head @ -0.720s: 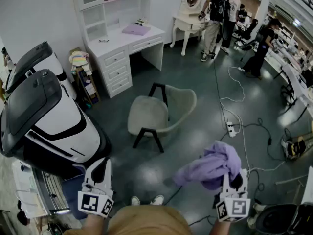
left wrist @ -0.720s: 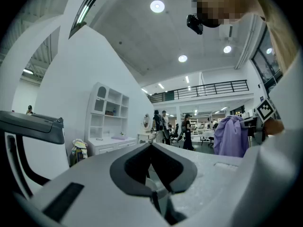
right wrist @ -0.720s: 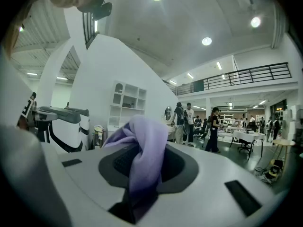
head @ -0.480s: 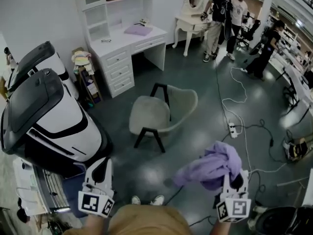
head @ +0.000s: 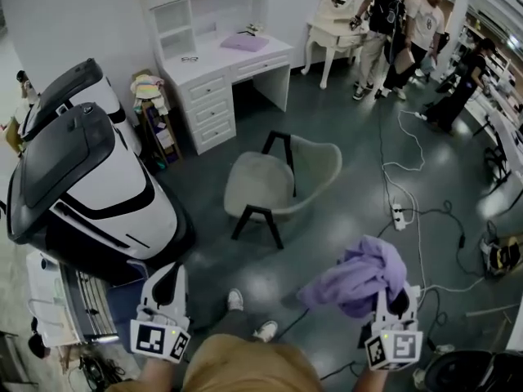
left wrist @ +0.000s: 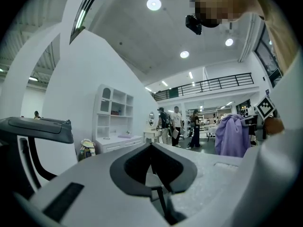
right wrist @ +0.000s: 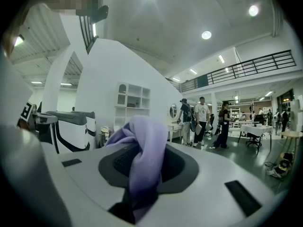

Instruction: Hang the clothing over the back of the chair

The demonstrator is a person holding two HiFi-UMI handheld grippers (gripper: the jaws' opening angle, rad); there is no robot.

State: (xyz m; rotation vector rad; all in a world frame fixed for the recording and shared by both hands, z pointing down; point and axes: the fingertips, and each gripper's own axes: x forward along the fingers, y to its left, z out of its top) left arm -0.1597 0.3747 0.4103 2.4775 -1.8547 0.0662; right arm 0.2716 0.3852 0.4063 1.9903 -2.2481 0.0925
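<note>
There is 1 chair [head: 282, 182], 1 purple garment [head: 359, 278], 1 white desk [head: 237, 68], 1 vanity table [head: 331, 33] and 1 power strip [head: 399, 216]. There are 2 grippers, the left gripper [head: 167, 274] and the right gripper [head: 392, 300], 2 white-and-black machines [head: 90, 194], 2 shoes [head: 234, 300] and 3 people [head: 421, 24] standing at the back.

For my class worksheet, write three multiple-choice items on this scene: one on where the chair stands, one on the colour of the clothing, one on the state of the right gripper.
1. The chair stands:
A. on the floor, apart from the desk
B. tucked under the desk
C. on top of the desk

2. The clothing is:
A. red
B. purple
C. green

3. The right gripper is:
A. open and empty
B. shut on a cup
C. shut on the clothing

Answers:
1 A, bare floor shows all round the chair.
2 B, the cloth looks pale purple in every view.
3 C, the cloth is pinched between its jaws.
</note>
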